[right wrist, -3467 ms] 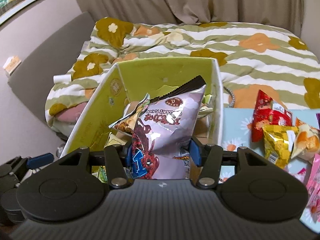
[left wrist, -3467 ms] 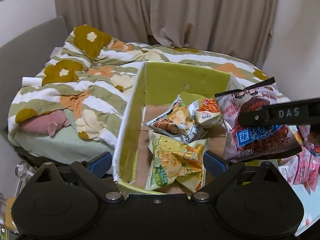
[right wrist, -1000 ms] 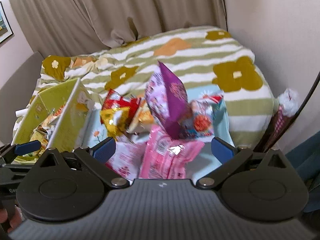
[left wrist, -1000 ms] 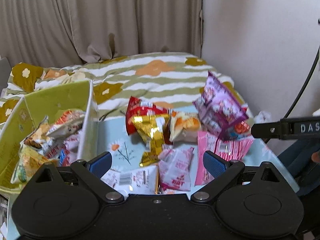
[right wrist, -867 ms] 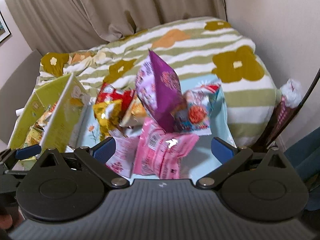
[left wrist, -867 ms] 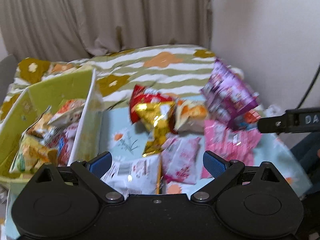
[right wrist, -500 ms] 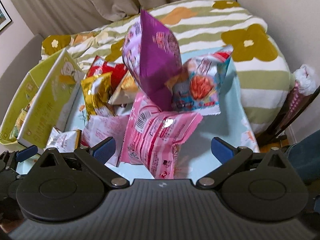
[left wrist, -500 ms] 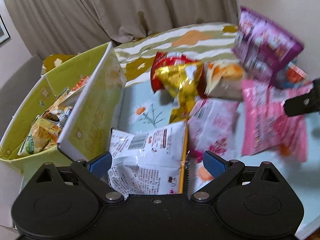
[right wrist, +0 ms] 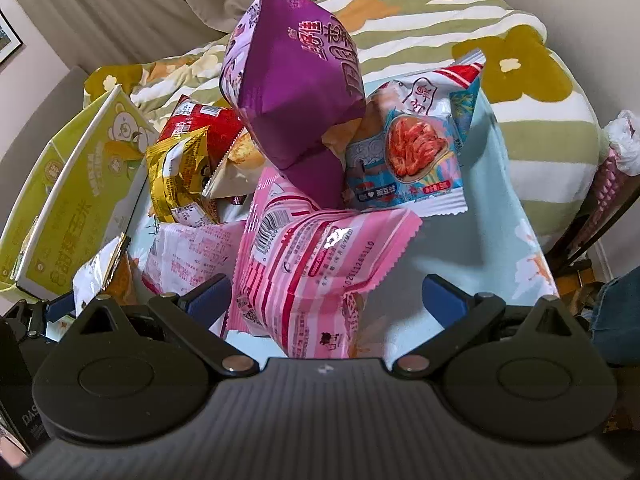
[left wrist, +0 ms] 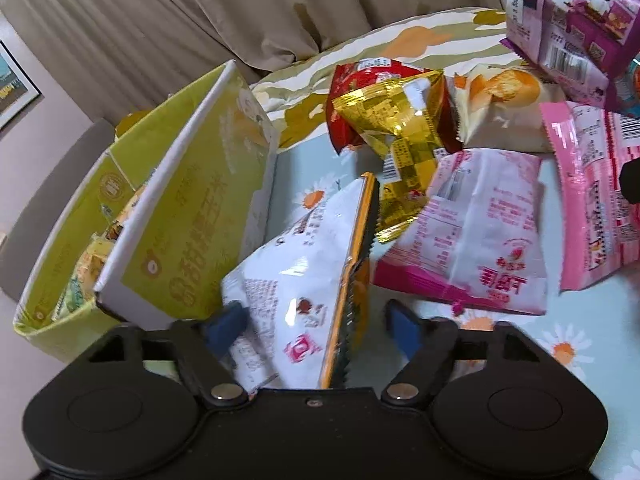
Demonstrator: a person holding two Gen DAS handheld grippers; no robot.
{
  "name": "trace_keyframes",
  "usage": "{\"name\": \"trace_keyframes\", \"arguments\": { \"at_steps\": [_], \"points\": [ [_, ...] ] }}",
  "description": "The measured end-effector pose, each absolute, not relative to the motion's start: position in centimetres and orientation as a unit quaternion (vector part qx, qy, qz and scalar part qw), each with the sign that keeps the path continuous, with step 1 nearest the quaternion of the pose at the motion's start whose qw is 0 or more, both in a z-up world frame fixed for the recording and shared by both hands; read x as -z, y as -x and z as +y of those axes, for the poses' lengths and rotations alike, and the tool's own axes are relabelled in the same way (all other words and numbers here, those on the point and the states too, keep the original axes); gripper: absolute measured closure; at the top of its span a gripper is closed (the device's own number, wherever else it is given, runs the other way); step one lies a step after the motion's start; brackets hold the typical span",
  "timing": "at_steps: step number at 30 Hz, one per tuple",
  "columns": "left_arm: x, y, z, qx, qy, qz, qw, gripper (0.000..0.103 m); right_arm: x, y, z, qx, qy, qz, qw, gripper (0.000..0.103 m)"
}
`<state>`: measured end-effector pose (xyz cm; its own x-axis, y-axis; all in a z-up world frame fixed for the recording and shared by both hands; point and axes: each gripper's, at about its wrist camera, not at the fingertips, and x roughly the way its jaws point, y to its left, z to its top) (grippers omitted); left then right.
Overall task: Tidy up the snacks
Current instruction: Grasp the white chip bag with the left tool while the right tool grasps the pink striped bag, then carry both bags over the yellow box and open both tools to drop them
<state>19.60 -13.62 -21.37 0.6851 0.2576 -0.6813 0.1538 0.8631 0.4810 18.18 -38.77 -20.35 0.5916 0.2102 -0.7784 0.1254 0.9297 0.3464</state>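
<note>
1. since half a second ago my left gripper (left wrist: pixel 316 320) has pushed in over the white snack bag (left wrist: pixel 304 288), and its blue pads sit noticeably closer together than before, the left pad blurred.
2. the left claw is now narrow around that white bag: the left pad touches the bag's side, the right pad stands just beside its orange serrated edge. i cannot tell whether it truly grips.
3. my right gripper (right wrist: pixel 326 300) has dropped nearer the pile; its claw is wide, with the striped pink bag (right wrist: pixel 316 264) lying between the pads at lower centre of the frame, touched by neither.
4. the yellow-green cardboard box (left wrist: pixel 176 216) fills the left of the left wrist view, tilted, with packets inside it at far left.
5. the rest of the pile lies on the light blue flowered tablecloth (right wrist: pixel 480 248): a gold packet (left wrist: pixel 400 128) against a red packet (left wrist: pixel 352 92) at upper centre, a pale pink bag (left wrist: pixel 480 232) at centre right.
6. in the right wrist view a purple bag (right wrist: pixel 296 92) stands upright at top centre, with a blue shrimp-picture packet (right wrist: pixel 416 152) leaning just right of it.
</note>
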Motion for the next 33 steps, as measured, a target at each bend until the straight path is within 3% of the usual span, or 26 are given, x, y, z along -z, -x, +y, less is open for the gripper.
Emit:
{"name": "trace_keyframes", "arguments": {
  "at_steps": [4,6,8,28,30,33],
  "points": [
    [20.9,-20.0,-13.2,-0.023,-0.253,0.397,0.882,0.042,20.6,-18.5,-38.6,-0.026,-0.188,0.452,0.872,0.0],
    [20.7,-19.9,-13.1,-0.021,-0.255,0.393,0.883,0.051,20.7,-18.7,-38.5,-0.026,-0.189,0.452,0.871,0.0],
    [20.3,-19.9,-12.9,-0.017,-0.25,0.393,0.885,0.054,20.7,-18.8,-38.5,-0.026,-0.19,0.451,0.872,0.0],
    [17.5,-17.4,-12.6,0.008,-0.207,0.39,0.897,0.056,22.2,-19.6,-37.9,-0.03,-0.204,0.457,0.865,0.0],
    [17.3,-17.3,-12.6,0.009,-0.206,0.389,0.898,0.056,22.2,-19.5,-37.9,-0.036,-0.202,0.46,0.864,0.016],
    [16.9,-17.0,-12.6,0.012,-0.203,0.386,0.9,0.056,21.8,-19.2,-37.6,-0.039,-0.187,0.461,0.867,0.02]
  ]
}}
